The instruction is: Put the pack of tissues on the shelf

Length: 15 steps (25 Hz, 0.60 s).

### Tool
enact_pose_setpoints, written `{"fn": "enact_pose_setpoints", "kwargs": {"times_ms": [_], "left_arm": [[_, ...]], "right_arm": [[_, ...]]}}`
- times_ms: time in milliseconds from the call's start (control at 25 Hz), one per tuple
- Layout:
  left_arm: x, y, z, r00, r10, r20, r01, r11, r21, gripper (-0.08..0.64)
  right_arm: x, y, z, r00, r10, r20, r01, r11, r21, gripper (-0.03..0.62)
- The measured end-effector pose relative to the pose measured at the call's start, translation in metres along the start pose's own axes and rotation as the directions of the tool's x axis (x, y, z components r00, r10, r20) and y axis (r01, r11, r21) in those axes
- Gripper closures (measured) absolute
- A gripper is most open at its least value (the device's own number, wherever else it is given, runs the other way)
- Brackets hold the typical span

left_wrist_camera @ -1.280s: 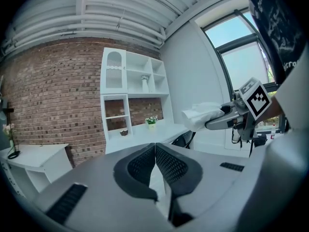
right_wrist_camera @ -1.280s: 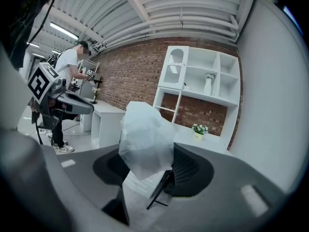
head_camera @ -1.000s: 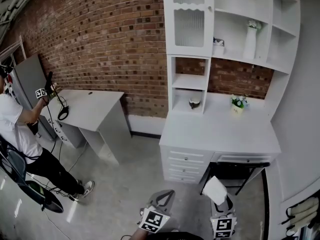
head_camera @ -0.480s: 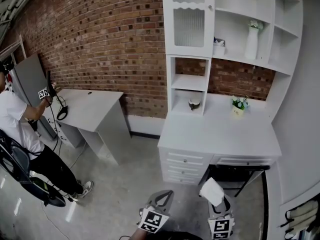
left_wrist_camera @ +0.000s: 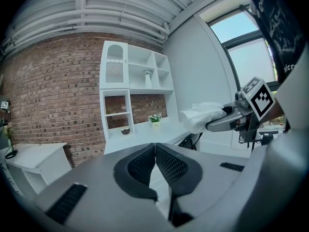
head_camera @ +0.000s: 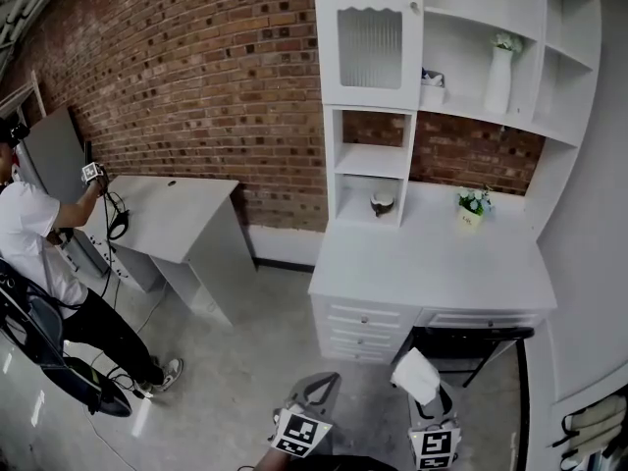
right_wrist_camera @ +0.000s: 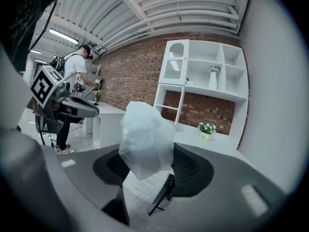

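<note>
A white, plastic-wrapped pack of tissues (head_camera: 417,374) is gripped in my right gripper (head_camera: 426,392), low in the head view, in front of the white desk (head_camera: 432,263). In the right gripper view the pack (right_wrist_camera: 145,139) stands up between the pads and hides the jaw tips (right_wrist_camera: 147,153). My left gripper (head_camera: 319,386) hangs beside it, to the left; its jaws (left_wrist_camera: 155,146) are shut with nothing in them. The white shelf unit (head_camera: 368,160) rises from the desk against the brick wall, some way ahead. The left gripper view shows the pack (left_wrist_camera: 200,116) at the right.
A person (head_camera: 39,253) stands at the far left by a white side table (head_camera: 177,214). A vase (head_camera: 498,77), a small flower pot (head_camera: 473,204) and a bowl (head_camera: 381,202) sit on the unit. A dark chair (head_camera: 471,346) is tucked under the desk.
The pack and right gripper have shifted slightly left and up. The person at the left has moved an arm. The left gripper has hardly moved.
</note>
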State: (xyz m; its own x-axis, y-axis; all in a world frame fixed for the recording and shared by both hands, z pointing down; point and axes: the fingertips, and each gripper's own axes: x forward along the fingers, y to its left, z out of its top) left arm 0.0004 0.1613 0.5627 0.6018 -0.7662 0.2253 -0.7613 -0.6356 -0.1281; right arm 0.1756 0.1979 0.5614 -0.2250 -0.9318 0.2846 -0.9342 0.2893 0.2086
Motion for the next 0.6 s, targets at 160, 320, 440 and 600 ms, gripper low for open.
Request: {"fn": "enact_pose_setpoints", "kwargs": {"times_ms": [160,320,440,600], "left_arm": [[0.014,0.013,0.002,1.0,-0.005,0.007,0.005,1.0,-0.002,0.549],[0.027,0.029,0.001,1.0,-0.014,0.003,0.014,1.0,-0.006,0.549],[0.039,0.041,0.0,1.0,-0.03,0.002,0.03,1.0,-0.005,0.549],[0.057,0.062,0.0,0.999,-0.048,0.008,0.048,0.999,0.006,0.549]], "right_arm": [[0.017,-0.004,0.001,1.0,-0.003,-0.01,0.003,1.0,0.002,0.365],[0.039,-0.004,0.005,1.0,0.004,-0.024,-0.005,1.0,-0.017,0.365],[0.056,-0.005,0.012,1.0,-0.003,-0.024,0.003,1.0,-0.007,0.365],[0.081,-0.008,0.018,0.999,-0.021,-0.029,0.021,1.0,0.002,0.365]]}}
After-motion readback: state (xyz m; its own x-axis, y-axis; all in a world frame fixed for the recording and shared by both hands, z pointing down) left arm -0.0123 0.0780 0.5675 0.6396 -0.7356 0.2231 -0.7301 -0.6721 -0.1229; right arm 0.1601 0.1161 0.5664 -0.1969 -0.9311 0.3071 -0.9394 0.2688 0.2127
